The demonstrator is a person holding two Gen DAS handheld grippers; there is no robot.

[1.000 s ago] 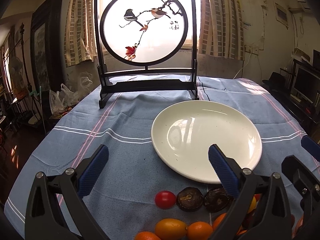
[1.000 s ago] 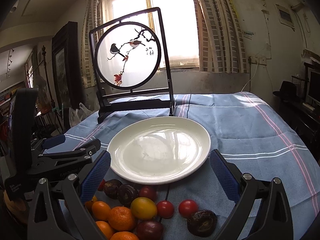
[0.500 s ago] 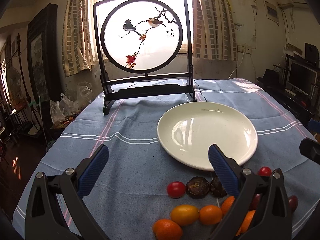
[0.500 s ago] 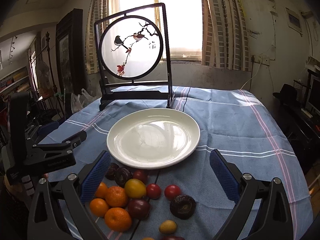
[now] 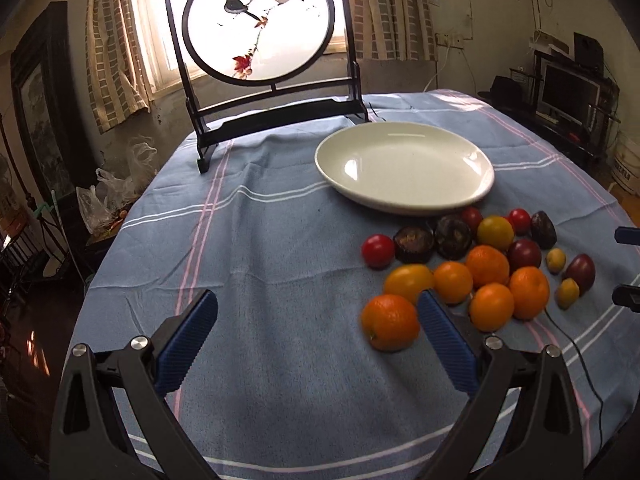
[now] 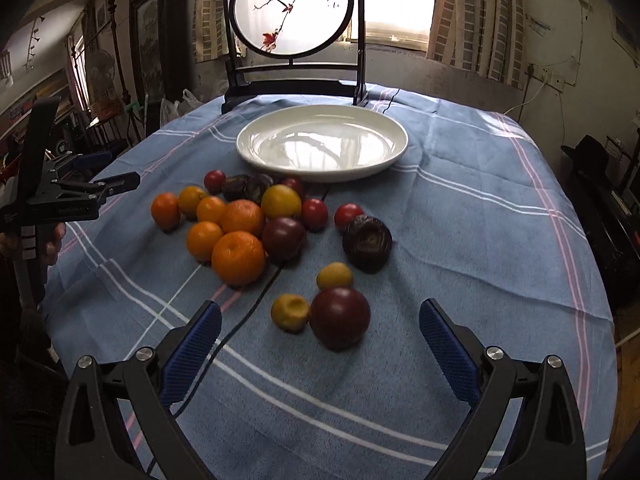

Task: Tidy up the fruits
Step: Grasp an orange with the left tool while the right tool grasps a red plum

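On the desk (image 5: 280, 240), under a blue striped cloth, we see a framed bird screen (image 5: 260, 40) at the far edge and a white plate (image 5: 404, 168) before it. Just beside the plate's near rim lies the fruit cluster (image 6: 244, 220): oranges, tomatoes, dark plums. Nearest us sit one dark plum (image 6: 339, 317) and two small yellow fruits. We hold the left gripper (image 5: 318, 340) and right gripper (image 6: 320, 344) spread wide, grasping nothing.
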